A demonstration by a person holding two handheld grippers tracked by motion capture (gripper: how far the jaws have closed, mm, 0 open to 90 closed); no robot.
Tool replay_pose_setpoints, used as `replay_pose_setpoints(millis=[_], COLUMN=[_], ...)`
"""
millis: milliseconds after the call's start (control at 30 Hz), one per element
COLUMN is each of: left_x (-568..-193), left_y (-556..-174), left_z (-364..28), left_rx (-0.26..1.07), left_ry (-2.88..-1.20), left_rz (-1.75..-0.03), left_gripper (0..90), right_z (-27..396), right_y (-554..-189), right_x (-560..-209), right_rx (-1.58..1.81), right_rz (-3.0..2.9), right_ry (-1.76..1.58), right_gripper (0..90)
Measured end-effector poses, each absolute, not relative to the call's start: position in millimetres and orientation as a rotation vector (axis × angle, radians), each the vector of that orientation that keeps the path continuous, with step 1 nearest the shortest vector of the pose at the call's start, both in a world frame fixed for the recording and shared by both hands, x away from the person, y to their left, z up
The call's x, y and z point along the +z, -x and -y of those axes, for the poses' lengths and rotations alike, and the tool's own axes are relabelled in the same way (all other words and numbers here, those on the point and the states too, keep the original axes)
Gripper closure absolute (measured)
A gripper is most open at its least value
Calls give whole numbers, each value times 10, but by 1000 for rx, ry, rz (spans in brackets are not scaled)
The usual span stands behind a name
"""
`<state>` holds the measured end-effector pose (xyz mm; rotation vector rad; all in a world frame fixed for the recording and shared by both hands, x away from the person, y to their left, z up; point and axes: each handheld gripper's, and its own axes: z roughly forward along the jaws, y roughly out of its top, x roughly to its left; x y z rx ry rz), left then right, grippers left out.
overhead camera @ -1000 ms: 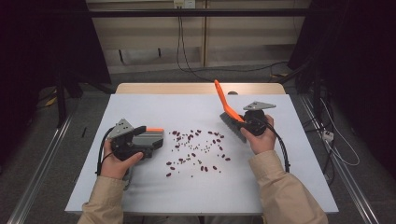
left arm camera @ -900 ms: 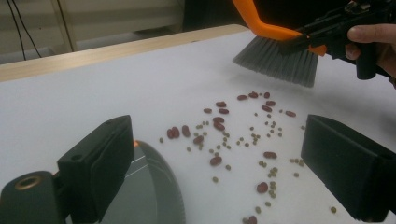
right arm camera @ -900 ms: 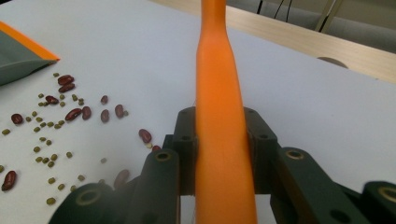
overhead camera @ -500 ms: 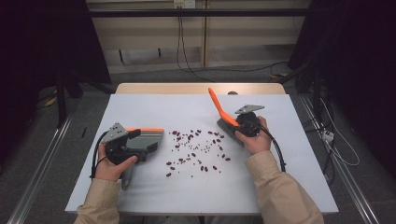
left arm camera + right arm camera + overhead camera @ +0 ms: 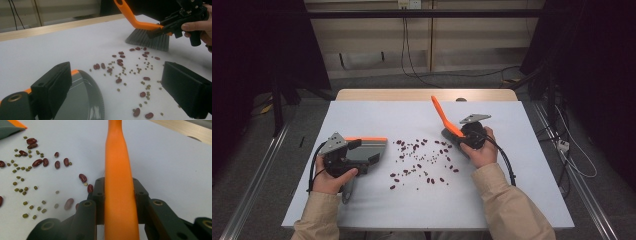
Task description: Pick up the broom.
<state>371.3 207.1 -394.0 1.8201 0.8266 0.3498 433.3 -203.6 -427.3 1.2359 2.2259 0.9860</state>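
Right gripper [image 5: 455,136] clamps the orange brush [image 5: 147,35], bristles down near the table's [image 5: 532,200] far right edge. Left gripper [image 5: 362,152] — jaws spread wide — steadies the dustpan [image 5: 371,148] near the left edge. Best sweep the beans [image 5: 422,160] low and slow, panward — no readable writing anywhere.

A lab: white test table [image 5: 362,210], black curtains [image 5: 257,45], trailing wall cables [image 5: 412,55]
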Motion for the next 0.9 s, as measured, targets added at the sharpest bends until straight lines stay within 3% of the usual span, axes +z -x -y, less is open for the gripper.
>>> replay_pose_setpoints(millis=[900], left_x=[-3950], left_y=[-3684], left_z=[-2114], left_rx=[357], left_ry=[-1820], left_rz=[-821], left_gripper=[81], right_z=[1658], right_y=[-4072], right_x=[-4283], right_rx=[997], right_rz=[-2285], right_ry=[-1063], right_gripper=[711])
